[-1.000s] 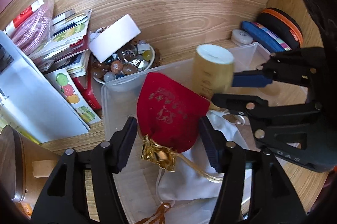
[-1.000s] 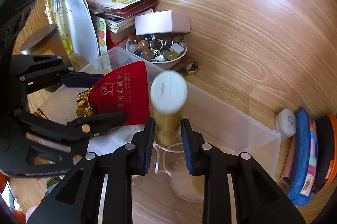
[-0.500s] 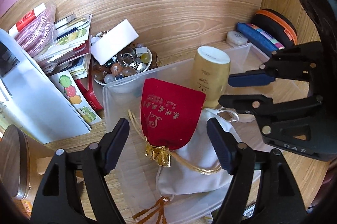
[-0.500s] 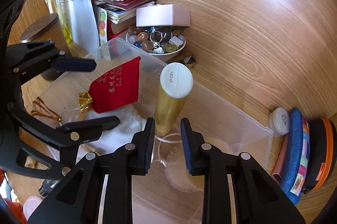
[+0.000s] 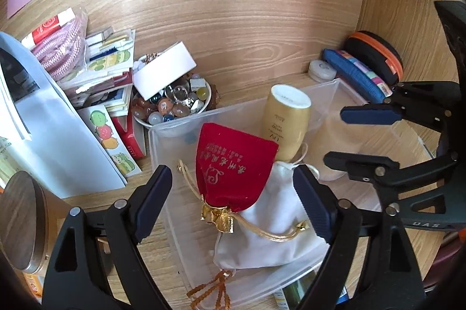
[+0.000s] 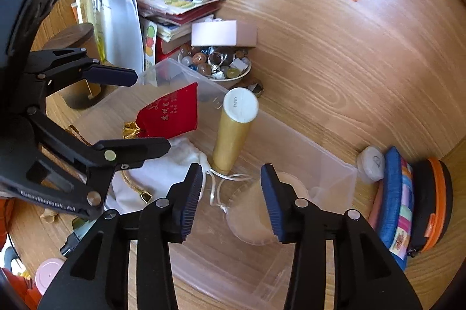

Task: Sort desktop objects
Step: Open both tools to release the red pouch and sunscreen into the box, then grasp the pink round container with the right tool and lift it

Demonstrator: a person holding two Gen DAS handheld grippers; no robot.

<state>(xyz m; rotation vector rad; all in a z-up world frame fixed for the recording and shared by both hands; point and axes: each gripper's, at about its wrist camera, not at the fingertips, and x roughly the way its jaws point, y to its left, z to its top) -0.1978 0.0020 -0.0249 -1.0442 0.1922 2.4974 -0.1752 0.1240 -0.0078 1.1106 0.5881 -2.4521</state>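
A clear plastic bin (image 5: 163,132) (image 6: 335,164) sits on the wooden desk. In it a red velvet pouch (image 5: 233,164) (image 6: 171,114) leans on a white drawstring bag (image 5: 271,231) (image 6: 180,152). A gold bottle with a white cap (image 5: 287,120) (image 6: 236,126) stands upright beside them, next to a round clear lid (image 6: 256,213). My left gripper (image 5: 233,199) is open and empty, just in front of the pouch; it also shows in the right wrist view (image 6: 142,112). My right gripper (image 6: 231,199) is open and empty, pulled back from the bottle; it also shows in the left wrist view (image 5: 358,135).
A bowl of beads (image 5: 171,106) (image 6: 215,65) with a white box (image 5: 163,71) on it stands behind the bin. Stacked booklets (image 5: 107,71) and a white folder (image 5: 43,129) lie left. A blue pouch (image 6: 393,199), an orange-rimmed case (image 6: 434,199) and a small white jar (image 6: 371,164) lie right.
My left gripper let go of the red pouch and backed off. My right gripper opened, released the gold bottle, which now stands in the bin, and drew back.
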